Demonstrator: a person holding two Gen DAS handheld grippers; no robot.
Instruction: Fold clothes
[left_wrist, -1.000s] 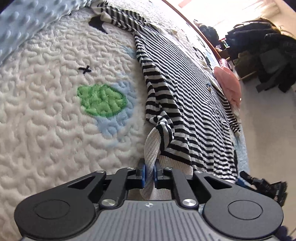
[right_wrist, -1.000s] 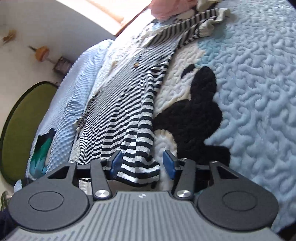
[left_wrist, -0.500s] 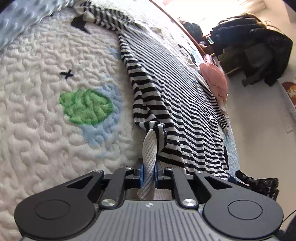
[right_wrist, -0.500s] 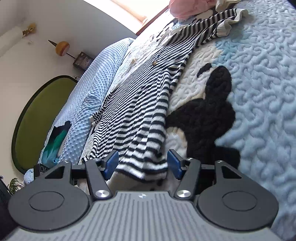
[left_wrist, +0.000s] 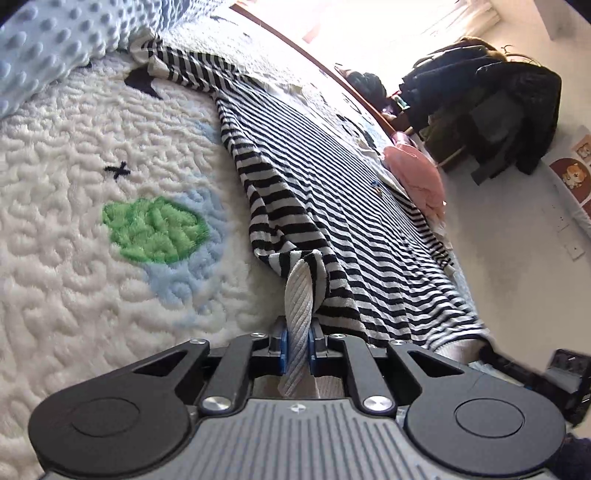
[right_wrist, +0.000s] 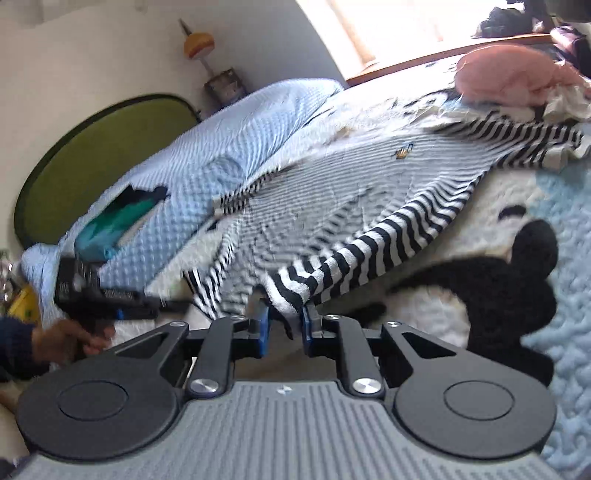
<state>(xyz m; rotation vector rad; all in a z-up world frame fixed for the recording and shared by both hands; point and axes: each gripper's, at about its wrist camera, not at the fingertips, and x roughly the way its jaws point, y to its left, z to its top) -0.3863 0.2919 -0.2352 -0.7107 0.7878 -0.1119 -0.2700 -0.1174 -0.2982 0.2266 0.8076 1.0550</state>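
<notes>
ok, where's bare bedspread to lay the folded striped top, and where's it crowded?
Free: white bedspread around the green patch, beside the striped top; light-blue quilting past the black patch. Crowded: far edge, with the pink garment, and the dotted blue blanket.

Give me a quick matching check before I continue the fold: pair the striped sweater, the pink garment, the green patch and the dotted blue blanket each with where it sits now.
Things:
1. striped sweater
2. pink garment
3. green patch
4. dotted blue blanket

Places:
A. stitched into the white quilt
B. bunched at the bed's far edge
C. hem pinched by both the left gripper and right gripper
D. lying by the olive-green panel

Pairs: 1-C, 2-B, 3-A, 4-D
</notes>
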